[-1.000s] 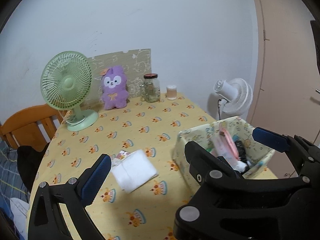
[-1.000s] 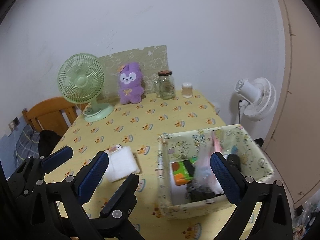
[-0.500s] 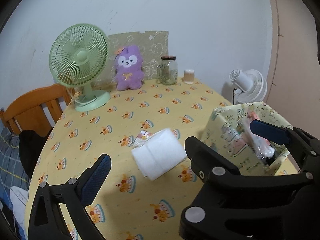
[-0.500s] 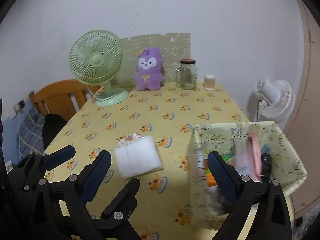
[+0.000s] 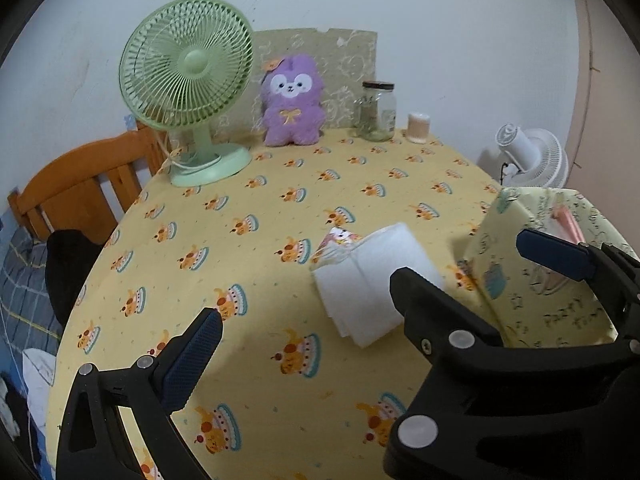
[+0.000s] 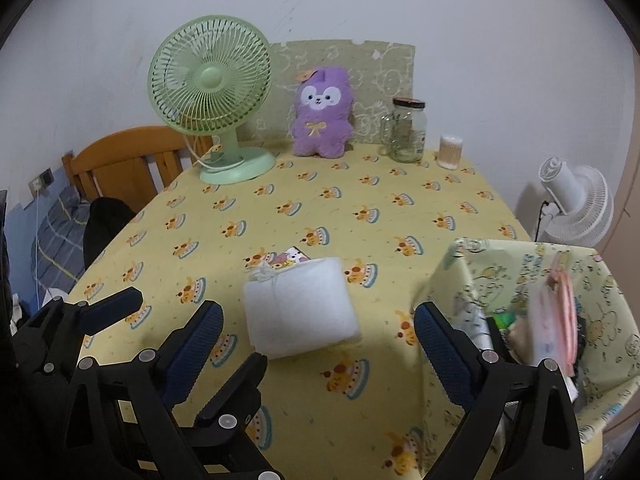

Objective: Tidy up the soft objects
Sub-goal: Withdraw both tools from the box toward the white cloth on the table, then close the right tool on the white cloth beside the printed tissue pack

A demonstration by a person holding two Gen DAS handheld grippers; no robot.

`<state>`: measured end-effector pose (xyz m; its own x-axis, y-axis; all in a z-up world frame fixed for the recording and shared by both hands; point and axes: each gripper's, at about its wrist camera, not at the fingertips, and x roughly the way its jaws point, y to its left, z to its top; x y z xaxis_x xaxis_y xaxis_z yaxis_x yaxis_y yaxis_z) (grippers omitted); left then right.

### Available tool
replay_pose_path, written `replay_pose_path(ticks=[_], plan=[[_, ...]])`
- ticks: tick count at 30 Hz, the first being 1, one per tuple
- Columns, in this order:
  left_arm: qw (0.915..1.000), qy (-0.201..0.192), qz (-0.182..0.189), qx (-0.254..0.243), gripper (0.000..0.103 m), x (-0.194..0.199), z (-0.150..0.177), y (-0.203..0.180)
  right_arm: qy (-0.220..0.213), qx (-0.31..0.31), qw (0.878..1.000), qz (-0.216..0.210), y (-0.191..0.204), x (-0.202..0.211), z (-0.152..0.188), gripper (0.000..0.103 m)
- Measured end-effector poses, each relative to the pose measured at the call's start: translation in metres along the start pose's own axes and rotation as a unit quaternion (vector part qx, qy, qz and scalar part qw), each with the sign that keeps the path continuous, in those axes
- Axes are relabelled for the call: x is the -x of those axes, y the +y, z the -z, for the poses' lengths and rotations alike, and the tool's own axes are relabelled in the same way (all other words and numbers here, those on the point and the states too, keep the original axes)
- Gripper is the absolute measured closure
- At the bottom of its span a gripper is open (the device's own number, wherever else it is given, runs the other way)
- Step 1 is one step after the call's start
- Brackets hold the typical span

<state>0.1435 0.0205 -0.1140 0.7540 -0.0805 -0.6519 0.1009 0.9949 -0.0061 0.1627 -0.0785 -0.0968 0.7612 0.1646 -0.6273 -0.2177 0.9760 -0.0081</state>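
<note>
A white folded cloth (image 6: 300, 312) lies mid-table on the yellow cake-print tablecloth (image 6: 360, 200), partly covering a small cartoon-print packet (image 6: 286, 258). My right gripper (image 6: 318, 312) hovers open just in front of the cloth, which shows between its fingers without touching them. My left gripper (image 5: 320, 332) is open too, and its right finger is hidden behind the right gripper (image 5: 460, 258). The cloth (image 5: 372, 280) lies just beyond them. A purple plush (image 6: 322, 116) sits upright at the far edge. A pale patterned fabric bin (image 6: 472, 272) stands at the right and holds several items.
At the back stand a green desk fan (image 6: 212, 80), a glass jar (image 6: 408, 130) and a small swab tub (image 6: 450, 152). A white fan (image 6: 576, 200) stands off the table's right side. A wooden chair (image 6: 120, 160) is by the left edge.
Both grippers have come forward and down toward the table. The white cloth now looks larger and nearer, and the bin has slid to the right of both views. Both stay open.
</note>
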Motion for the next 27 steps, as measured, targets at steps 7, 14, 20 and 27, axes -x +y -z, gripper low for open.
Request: replay_pose_path(ticks=[7, 14, 20, 27], plan=[[0.9998, 0.017, 0.006, 0.012, 0.0, -0.018, 0.0, 0.004, 0.008, 0.01, 1.0, 0.012, 0.002, -0.02, -0.004, 0.005], [0.9998, 0.015, 0.007, 0.01, 0.0, -0.024, -0.005, 0.007, 0.011, 0.022, 1.0, 0.005, 0.005, -0.027, -0.009, 0.024], [0.9997, 0.024, 0.001, 0.01, 0.0, -0.035, -0.008, 0.011, 0.026, -0.002, 1.0, -0.001, 0.003, -0.043, -0.01, 0.024], [0.9991, 0.041, 0.001, 0.012, 0.0, -0.052, -0.005, 0.01, 0.052, -0.003, 0.999, -0.002, -0.001, -0.065, -0.008, 0.032]])
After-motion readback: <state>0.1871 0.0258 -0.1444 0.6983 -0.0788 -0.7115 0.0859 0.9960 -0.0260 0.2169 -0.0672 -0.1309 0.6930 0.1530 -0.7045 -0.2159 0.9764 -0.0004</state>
